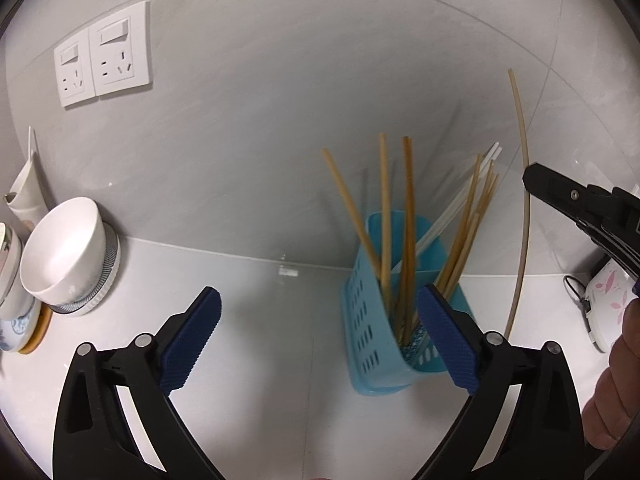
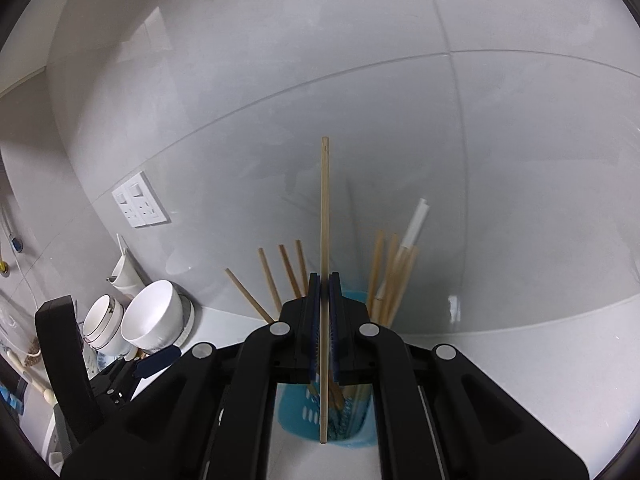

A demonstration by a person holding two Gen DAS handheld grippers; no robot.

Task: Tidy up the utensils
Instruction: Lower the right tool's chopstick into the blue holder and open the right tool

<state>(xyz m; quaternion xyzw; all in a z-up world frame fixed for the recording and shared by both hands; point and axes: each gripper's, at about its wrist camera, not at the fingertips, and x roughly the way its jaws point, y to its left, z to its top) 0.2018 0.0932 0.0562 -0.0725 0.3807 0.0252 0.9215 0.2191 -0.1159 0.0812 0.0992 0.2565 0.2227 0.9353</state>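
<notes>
A blue slotted utensil basket (image 1: 364, 320) stands on the white counter against the wall, holding several wooden chopsticks (image 1: 384, 208) and a few white ones (image 1: 452, 216). My left gripper (image 1: 320, 340) hangs open just in front of it, wide apart, nothing between its pads; the right pad (image 1: 448, 340) overlaps the basket's front. My right gripper (image 2: 325, 280) is shut on a single wooden chopstick (image 2: 325, 220), held upright over the basket (image 2: 294, 408). In the left wrist view that gripper (image 1: 536, 180) and its chopstick (image 1: 525, 220) are to the basket's right.
White bowls (image 1: 68, 248) are stacked at the left against the wall, below two wall sockets (image 1: 104, 60). A white appliance with pink flowers (image 1: 608, 304) sits at the right, and a hand (image 1: 616, 380) shows at the edge. Bare white counter lies left of the basket.
</notes>
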